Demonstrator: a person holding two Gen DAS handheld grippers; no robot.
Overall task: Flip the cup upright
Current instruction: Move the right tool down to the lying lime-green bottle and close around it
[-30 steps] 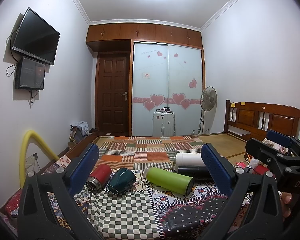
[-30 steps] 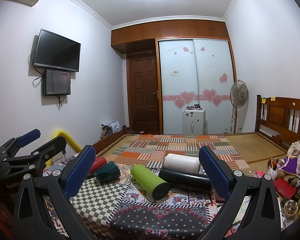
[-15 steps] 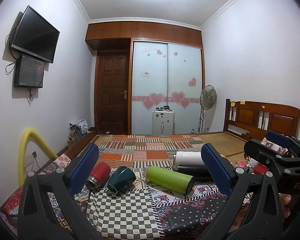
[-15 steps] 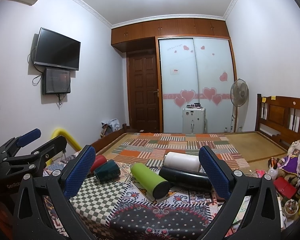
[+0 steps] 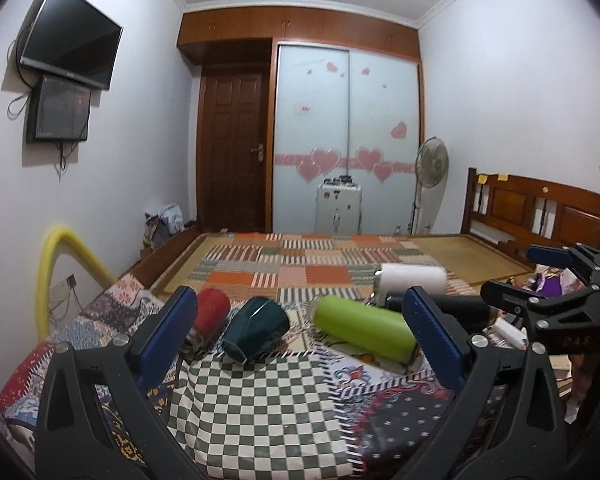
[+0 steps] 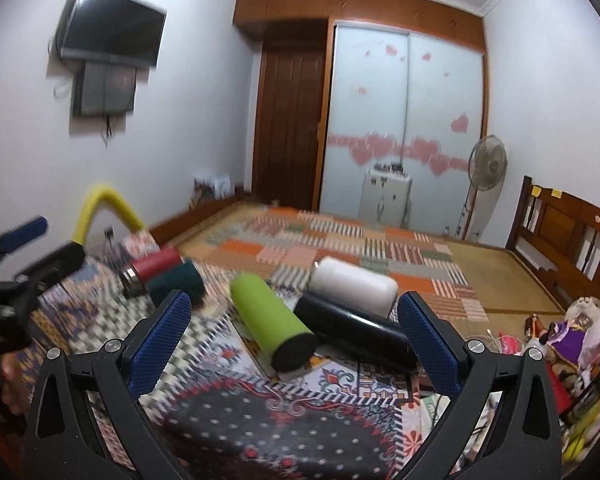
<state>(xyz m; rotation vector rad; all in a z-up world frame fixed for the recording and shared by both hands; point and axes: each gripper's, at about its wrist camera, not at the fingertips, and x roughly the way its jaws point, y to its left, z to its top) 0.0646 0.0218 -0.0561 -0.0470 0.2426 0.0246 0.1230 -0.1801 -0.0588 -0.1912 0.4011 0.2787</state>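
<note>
Several cups lie on their sides on a patchwork cloth: a red cup [image 5: 210,314], a dark green cup [image 5: 256,328], a lime green cup [image 5: 362,326], a white cup [image 5: 412,280] and a black cup [image 6: 352,330]. My left gripper [image 5: 300,340] is open and empty, just short of the dark green and lime cups. My right gripper [image 6: 294,342] is open and empty, with the lime green cup [image 6: 272,320] and the black cup between its fingers in view. The red cup [image 6: 152,268], the dark green cup [image 6: 176,284] and the white cup [image 6: 354,286] also show in the right wrist view.
The cloth covers a table [image 5: 252,400] in front of a wide bed with a straw mat [image 5: 460,252]. A yellow foam tube [image 5: 56,260] stands at the left. Toys and clutter [image 6: 572,332] lie at the right. A fan [image 5: 430,168] stands at the back.
Both grippers have tilted down and moved closer to the cups. The right wrist view is blurred from motion. The cups have not moved.
</note>
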